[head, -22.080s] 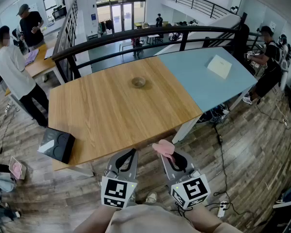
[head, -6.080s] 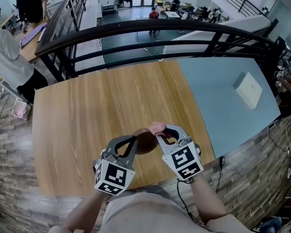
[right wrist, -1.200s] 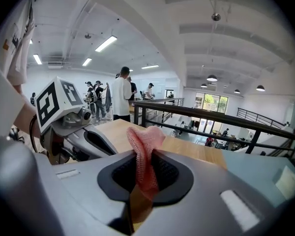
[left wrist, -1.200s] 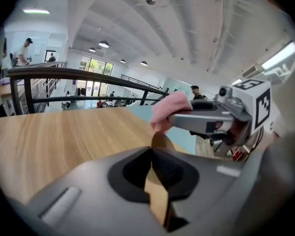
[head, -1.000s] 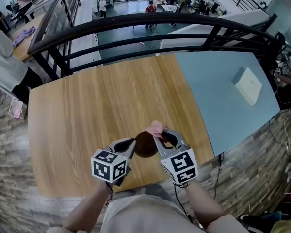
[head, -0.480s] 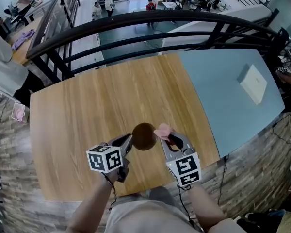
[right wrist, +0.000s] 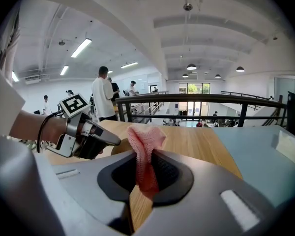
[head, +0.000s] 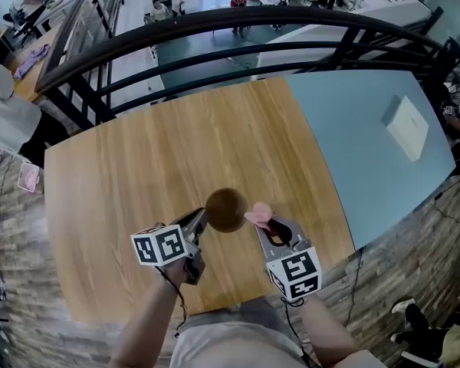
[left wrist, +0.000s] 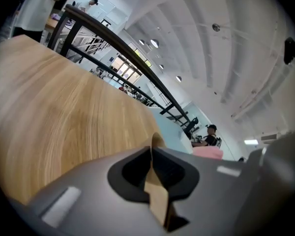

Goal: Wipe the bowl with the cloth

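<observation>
A round brown bowl (head: 226,209) hangs tilted just over the wooden table (head: 123,182). My left gripper (head: 202,218) is shut on the bowl's left rim. In the left gripper view that rim (left wrist: 156,193) shows as a thin tan edge pinched between the jaws. My right gripper (head: 262,224) is shut on a pink cloth (head: 258,214), bunched up right beside the bowl's right side. In the right gripper view the cloth (right wrist: 144,142) sticks up from between the jaws, and the left gripper (right wrist: 91,134) lies just to its left.
The right part of the table is blue-grey (head: 360,136), with a white flat box (head: 408,127) on it. A black railing (head: 215,29) runs behind the table. A person (head: 4,106) stands at the far left. The table's front edge is close below the grippers.
Both grippers have sunk toward the table and moved further over it. The left gripper has rolled and turned the bowl. The cloth has come off the bowl's top to its right side.
</observation>
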The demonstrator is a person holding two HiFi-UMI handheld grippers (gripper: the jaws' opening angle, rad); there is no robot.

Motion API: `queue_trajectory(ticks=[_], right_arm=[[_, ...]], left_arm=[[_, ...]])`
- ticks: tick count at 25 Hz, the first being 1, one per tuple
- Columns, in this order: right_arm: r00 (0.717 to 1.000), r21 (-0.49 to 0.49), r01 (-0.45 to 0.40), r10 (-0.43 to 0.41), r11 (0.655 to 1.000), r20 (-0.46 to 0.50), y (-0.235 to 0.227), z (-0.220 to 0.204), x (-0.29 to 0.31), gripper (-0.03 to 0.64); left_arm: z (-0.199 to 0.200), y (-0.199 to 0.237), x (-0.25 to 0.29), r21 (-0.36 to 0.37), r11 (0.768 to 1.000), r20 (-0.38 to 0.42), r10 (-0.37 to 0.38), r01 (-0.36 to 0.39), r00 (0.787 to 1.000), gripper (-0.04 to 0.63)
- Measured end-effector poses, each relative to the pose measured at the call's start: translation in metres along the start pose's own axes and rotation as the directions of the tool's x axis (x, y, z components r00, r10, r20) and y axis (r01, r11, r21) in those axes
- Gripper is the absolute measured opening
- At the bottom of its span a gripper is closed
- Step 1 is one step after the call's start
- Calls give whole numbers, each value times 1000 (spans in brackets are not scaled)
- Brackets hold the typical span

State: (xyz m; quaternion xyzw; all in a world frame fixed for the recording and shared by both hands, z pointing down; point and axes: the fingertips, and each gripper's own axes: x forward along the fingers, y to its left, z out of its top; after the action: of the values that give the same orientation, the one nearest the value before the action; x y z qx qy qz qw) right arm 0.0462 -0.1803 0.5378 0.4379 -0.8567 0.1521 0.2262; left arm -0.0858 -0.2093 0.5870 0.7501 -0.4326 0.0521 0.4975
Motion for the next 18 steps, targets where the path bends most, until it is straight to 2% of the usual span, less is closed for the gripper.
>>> queue_trajectory(ticks=[4,10,18], right_arm=[[1000,5,-9,9,1000,-16,2,-12,14,44],[999,16,-26,27,1000,-41,5,-27,35,44],[992,17,-85,86,996,-89,16,-54,63,44]], left_arm=[[-2,19,14,-70,997,2,-15,15,1000,11],[-1,46,36,-106,994,-11,-9,7,1000,12],[-14,84,67,-195,981,-22,-3,-1,1000,15]])
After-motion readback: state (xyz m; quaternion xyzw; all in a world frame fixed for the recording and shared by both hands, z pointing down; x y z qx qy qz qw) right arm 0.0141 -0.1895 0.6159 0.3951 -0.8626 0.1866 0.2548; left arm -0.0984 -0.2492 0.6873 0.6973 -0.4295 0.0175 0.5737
